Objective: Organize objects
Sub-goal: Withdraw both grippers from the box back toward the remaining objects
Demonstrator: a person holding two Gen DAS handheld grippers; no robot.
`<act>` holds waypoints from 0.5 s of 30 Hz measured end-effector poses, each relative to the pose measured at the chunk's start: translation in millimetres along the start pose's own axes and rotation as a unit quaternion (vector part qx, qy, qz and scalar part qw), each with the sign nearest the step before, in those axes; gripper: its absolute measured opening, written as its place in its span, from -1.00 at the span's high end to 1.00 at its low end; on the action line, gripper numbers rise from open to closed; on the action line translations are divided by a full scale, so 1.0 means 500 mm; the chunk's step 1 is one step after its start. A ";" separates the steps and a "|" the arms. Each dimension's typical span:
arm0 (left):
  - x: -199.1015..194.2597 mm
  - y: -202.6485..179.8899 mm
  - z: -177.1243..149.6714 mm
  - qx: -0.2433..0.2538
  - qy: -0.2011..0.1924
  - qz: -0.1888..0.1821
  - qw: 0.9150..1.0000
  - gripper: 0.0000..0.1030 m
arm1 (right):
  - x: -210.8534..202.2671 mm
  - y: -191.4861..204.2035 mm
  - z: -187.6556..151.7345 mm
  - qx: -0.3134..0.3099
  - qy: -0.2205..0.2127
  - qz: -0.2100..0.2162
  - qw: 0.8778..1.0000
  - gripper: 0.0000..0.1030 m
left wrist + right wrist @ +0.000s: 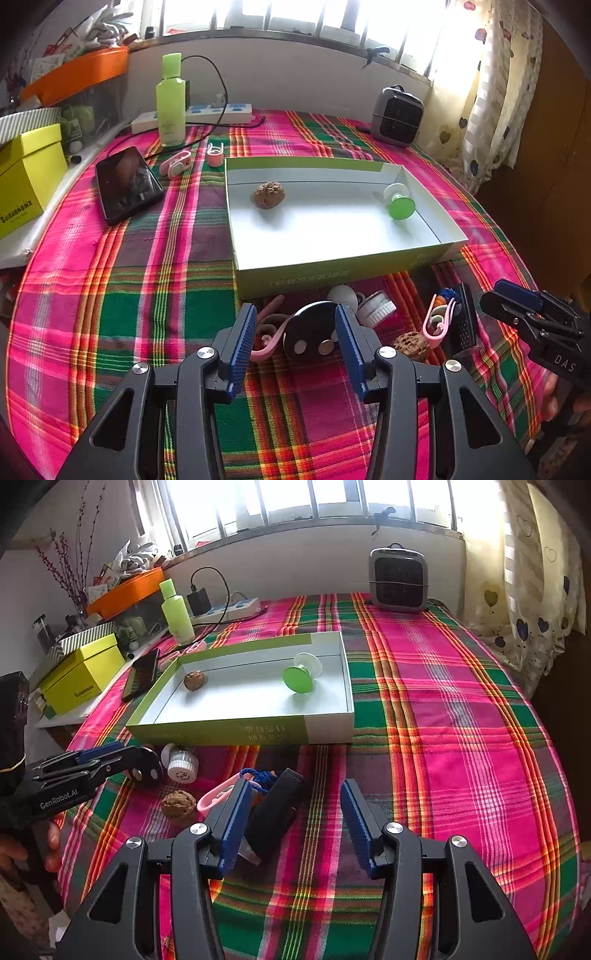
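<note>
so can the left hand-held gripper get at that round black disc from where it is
Probably yes: the left hand-held gripper is open with the round black disc lying between its fingers, nothing covering it, though a pink strap crowds one side.

A home, a lived-in room. Tabletop [461, 709] draped in pink-and-green plaid cloth, pushed up under a barred window [314, 498]. Heart-print curtain [535, 602] hanging at the right edge. Small grey heater [399, 579] at the far right corner; power strip [192, 116], charging phone [127, 184] and green lotion bottle [170, 99] toward the far left. Cluttered orange tray [125, 590] and yellow box [83, 672] off the left edge.
</note>
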State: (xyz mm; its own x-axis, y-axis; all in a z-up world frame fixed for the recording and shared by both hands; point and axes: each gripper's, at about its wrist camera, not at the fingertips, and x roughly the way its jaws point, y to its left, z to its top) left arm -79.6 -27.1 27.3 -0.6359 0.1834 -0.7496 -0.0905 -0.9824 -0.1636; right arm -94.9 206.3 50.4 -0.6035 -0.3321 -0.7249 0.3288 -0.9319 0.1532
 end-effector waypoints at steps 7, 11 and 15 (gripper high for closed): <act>0.013 -0.020 -0.005 0.008 0.006 -0.011 1.000 0.17 | 0.005 0.005 -0.013 0.003 0.010 0.006 1.000 0.01; 0.009 -0.024 -0.007 0.010 0.006 -0.018 1.000 0.17 | 0.006 0.005 -0.015 0.003 0.011 0.008 1.000 0.01; 0.004 -0.030 -0.015 0.012 0.009 -0.031 0.999 0.17 | 0.009 0.007 -0.017 0.001 0.014 0.008 1.000 0.01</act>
State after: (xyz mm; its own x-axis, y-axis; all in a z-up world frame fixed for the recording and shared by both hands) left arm -73.9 -12.0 23.5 -0.6142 0.2453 -0.7500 -0.1483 -0.9694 -0.1957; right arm -90.2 203.0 42.0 -0.5778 -0.3426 -0.7408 0.3361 -0.9270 0.1665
